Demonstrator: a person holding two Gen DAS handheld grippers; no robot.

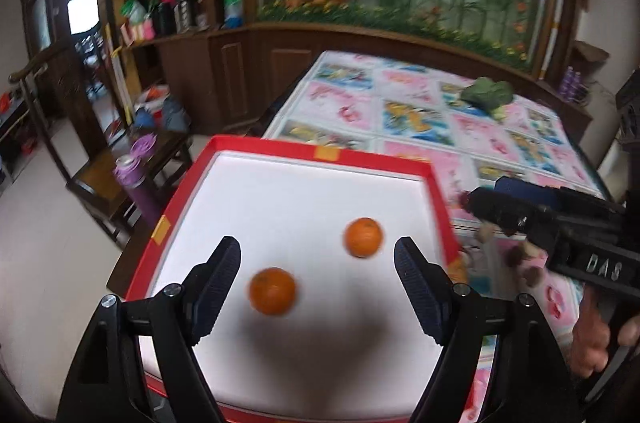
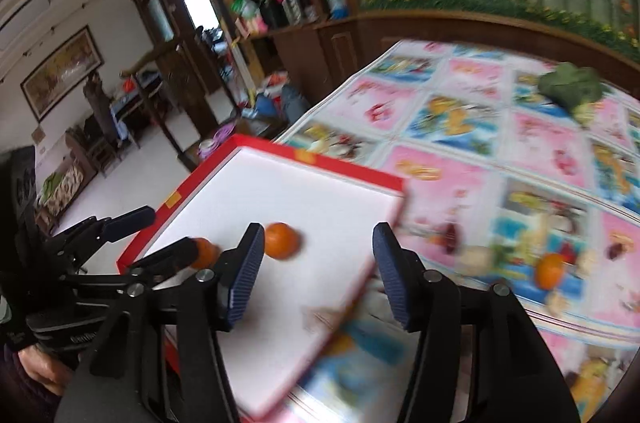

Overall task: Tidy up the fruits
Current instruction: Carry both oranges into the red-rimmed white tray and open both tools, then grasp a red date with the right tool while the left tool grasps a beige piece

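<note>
A table covered with a patterned cloth point(image 1: 420, 111) of pink and blue picture panels is seen ahead of both grippers. A red-rimmed tray point(image 1: 280, 145) with a white floor is set on the cloth, directly below and ahead of the left gripper point(image 1: 316, 265) and to the front-left of the right gripper point(image 2: 318, 251). A green leafy vegetable point(image 2: 568, 85) is noted far ahead of the right gripper, well apart from the tray.

The left gripper is held with its fingers spread wide, nothing between the pads. The right gripper is likewise spread apart and empty, its left finger above the tray floor and its right finger beyond the tray's near corner.

Two oranges are recorded inside the tray. One orange point(image 1: 273, 290) lies between the left gripper's fingers, nearer the left finger, untouched. A second orange point(image 1: 363, 237) lies slightly farther ahead, just beside the right finger. A third orange point(image 2: 550, 270) is observed on the cloth, outside the tray, to the right of the right gripper. Motion blur affects both views.
</note>
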